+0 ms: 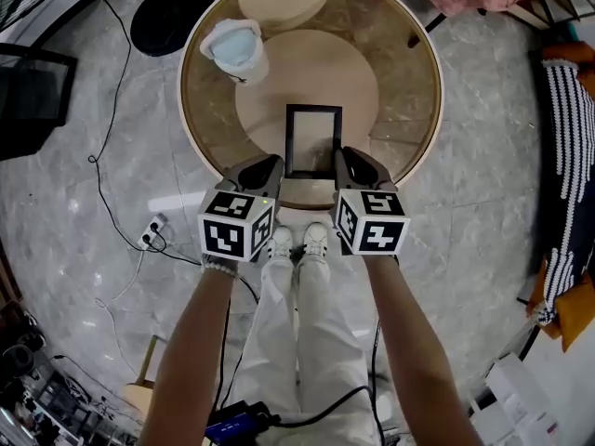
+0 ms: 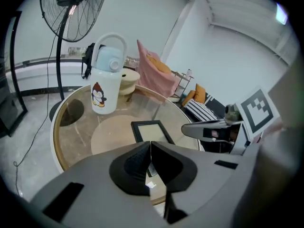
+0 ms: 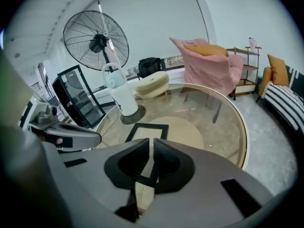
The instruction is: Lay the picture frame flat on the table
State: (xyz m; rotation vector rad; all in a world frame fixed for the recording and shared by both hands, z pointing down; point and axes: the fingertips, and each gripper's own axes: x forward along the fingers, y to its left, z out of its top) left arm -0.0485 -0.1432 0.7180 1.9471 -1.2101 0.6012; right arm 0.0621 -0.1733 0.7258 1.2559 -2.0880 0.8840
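Toward six o'clock on the table [image 1: 409,110]: picture frame [image 1: 313,142] lying flat. Flanked at seven and five by left gripper [image 1: 272,165], pressed together, and right gripper [image 1: 347,159], nearly closed. Both empty, likely since nothing needs holding.

We see the picture frame [image 1: 313,140]: black, rectangular, pale inside, lying flat on the round glass table [image 1: 409,91], near its front edge.

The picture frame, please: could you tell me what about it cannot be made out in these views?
- Near edge of the picture frame: covered in the head view by the left tool and right tool, in each gripper view by that tool's own jaws.
- Its picture: too small to read in every view.
- Its back: turned down against the table.
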